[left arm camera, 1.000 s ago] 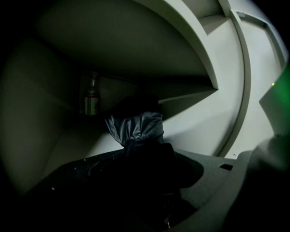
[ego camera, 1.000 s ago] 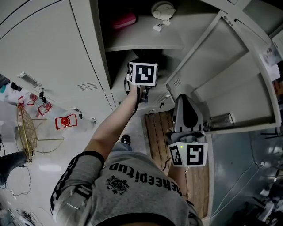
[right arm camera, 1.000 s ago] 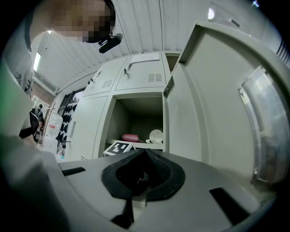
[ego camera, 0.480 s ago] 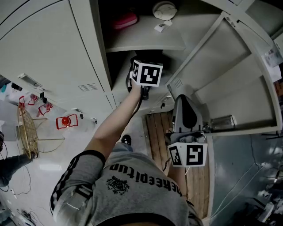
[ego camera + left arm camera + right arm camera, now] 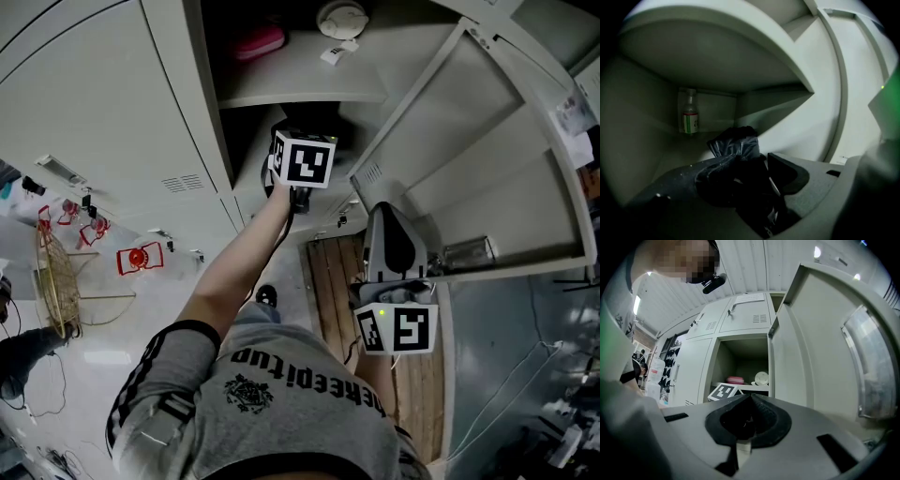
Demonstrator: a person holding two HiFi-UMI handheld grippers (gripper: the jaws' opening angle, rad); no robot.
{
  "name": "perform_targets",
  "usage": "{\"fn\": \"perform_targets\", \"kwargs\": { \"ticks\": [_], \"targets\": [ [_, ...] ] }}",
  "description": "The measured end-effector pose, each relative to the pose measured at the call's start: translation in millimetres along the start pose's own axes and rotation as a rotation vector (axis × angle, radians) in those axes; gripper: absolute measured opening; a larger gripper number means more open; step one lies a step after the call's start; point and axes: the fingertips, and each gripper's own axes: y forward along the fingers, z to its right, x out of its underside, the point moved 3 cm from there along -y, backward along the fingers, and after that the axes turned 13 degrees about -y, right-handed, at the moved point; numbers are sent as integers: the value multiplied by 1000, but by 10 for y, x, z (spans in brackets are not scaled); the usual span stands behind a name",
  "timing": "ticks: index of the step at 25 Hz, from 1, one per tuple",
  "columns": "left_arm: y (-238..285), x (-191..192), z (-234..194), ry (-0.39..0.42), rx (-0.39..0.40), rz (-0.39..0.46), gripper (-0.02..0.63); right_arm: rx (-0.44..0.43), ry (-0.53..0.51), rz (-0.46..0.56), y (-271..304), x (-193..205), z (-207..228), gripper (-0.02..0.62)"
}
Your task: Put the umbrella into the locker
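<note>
Locker (image 5: 187, 141) compartments stand open with the wide door (image 5: 487, 159) swung out to the right. The upper shelf (image 5: 300, 89) carries a pink item (image 5: 261, 41) and a white round object (image 5: 342, 17), and a small green-labelled bottle (image 5: 690, 117) stands upright in the back corner of the compartment beneath. The left arm stretches into that lower compartment, where the left gripper (image 5: 745, 178) is clamped on the folded black umbrella (image 5: 736, 145), apart from the bottle. The right gripper (image 5: 398, 281) hangs low outside the locker beside the door, its jaws pressed together on nothing.
</note>
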Motion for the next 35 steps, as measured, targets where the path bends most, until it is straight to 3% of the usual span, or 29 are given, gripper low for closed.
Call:
{"fn": "perform_targets", "kwargs": {
  "ticks": [3, 10, 19, 28, 35],
  "targets": [
    [-97, -15, 25, 5, 12, 31, 216, -5, -1, 5, -38, -19, -17, 2],
    [-385, -36, 4, 29, -20, 118, 12, -31, 1, 16, -147, -61, -101, 3],
    [-784, -12, 80, 52, 33, 203, 3, -68, 7, 35, -328, -121, -200, 2],
    [-1308, 92, 215, 132, 31, 278, 3, -97, 19, 51, -570, -190, -278, 2],
    [-1787, 158, 325, 131, 44, 314, 3, -116, 22, 63, -731, -251, -328, 2]
  ]
}}
